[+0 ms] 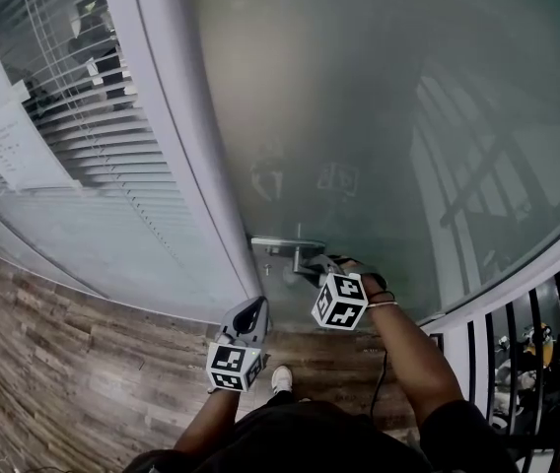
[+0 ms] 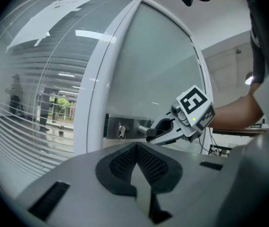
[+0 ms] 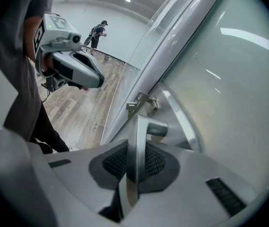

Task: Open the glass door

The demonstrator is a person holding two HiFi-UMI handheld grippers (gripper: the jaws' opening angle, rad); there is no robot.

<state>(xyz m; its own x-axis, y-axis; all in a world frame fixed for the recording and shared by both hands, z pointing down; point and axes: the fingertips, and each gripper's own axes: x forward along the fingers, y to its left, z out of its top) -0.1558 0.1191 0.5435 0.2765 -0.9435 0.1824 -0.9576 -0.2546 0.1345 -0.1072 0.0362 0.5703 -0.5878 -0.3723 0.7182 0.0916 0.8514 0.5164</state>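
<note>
Head cam steep down at door handle [image 1: 280, 243]; L/R tool cams close-up, same handle shared.

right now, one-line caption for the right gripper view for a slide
Right gripper shut on the metal handle of the glass door; left gripper empty nearby.

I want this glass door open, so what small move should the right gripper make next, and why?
Probably press the lever handle downward: the right gripper is clamped on it, it looks level, and the glass door appears closed.
</note>
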